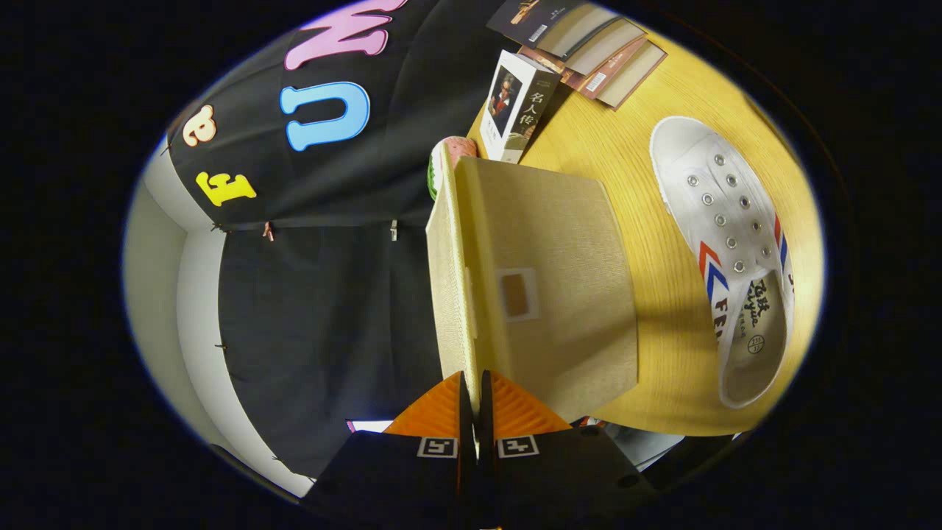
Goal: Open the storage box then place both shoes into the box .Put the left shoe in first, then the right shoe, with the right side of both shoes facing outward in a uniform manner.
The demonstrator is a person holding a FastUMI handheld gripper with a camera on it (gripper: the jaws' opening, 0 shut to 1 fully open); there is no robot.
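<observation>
Storage box [559, 294], a beige fabric-covered one with a small label window on its front, is sitting on the yellow wooden table [662, 324], its thin beige lid panel [450, 294] standing edge-on just ahead of the gripper [475, 401], whose two fingers are pinching that panel's edge between them. One white canvas shoe [728, 250] with red and blue stripes and metal eyelets is lying beside the box. One upright book [515, 107] is standing beyond the box, with several stacked books [596, 51] lying farther off.
</observation>
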